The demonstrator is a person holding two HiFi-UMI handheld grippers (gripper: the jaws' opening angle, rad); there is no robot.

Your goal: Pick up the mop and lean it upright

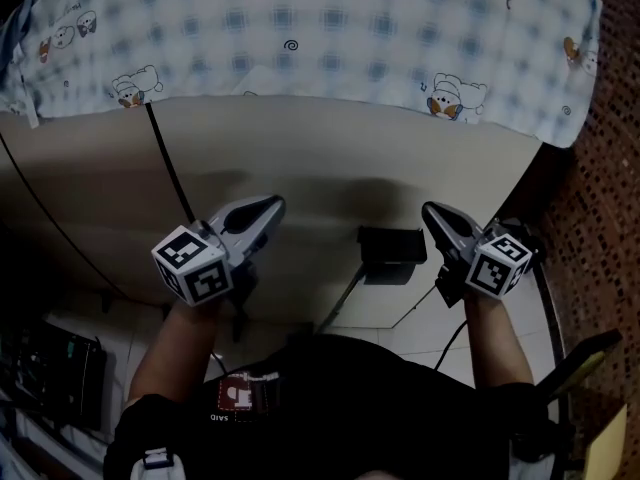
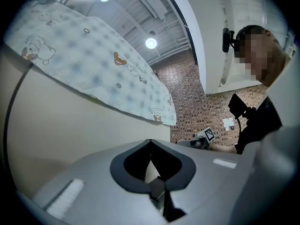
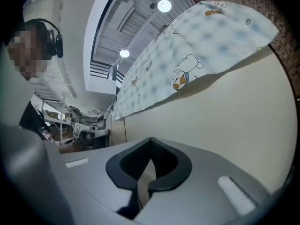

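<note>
Tongs status: left tongs point(image 1: 268, 208) are fully closed, tips meeting, nothing between them. The left gripper view shows only the beige panel point(image 1: 330, 158) through the gap behind the tips. The right tongs point(image 1: 432, 212) are the same, pinched together on nothing. Both are held up in front of the person's chest, well apart, pointing at the panel, marker cubes toward the head camera.

Neither gripper touches the mop point(image 1: 390, 250). Its dark flat head shows against the lower part of the panel, between the two grippers in the head view, nearer the right one. A thin handle runs from the head down-left toward the panel's lower edge and the tiled floor point(image 1: 95, 333), then disappears behind the person's black shirt point(image 1: 330, 398). Can't tell whether the head rests on the panel.

The checked cloth with cartoon bears point(image 1: 330, 38) hangs over the panel's top edge. A thin black cable point(image 1: 168, 163) runs down the panel from under the cloth to behind the left tongs. The brick wall point(image 1: 605, 198) is at the right. Ceiling lights point(image 2: 151, 43) show in both gripper views.
</note>
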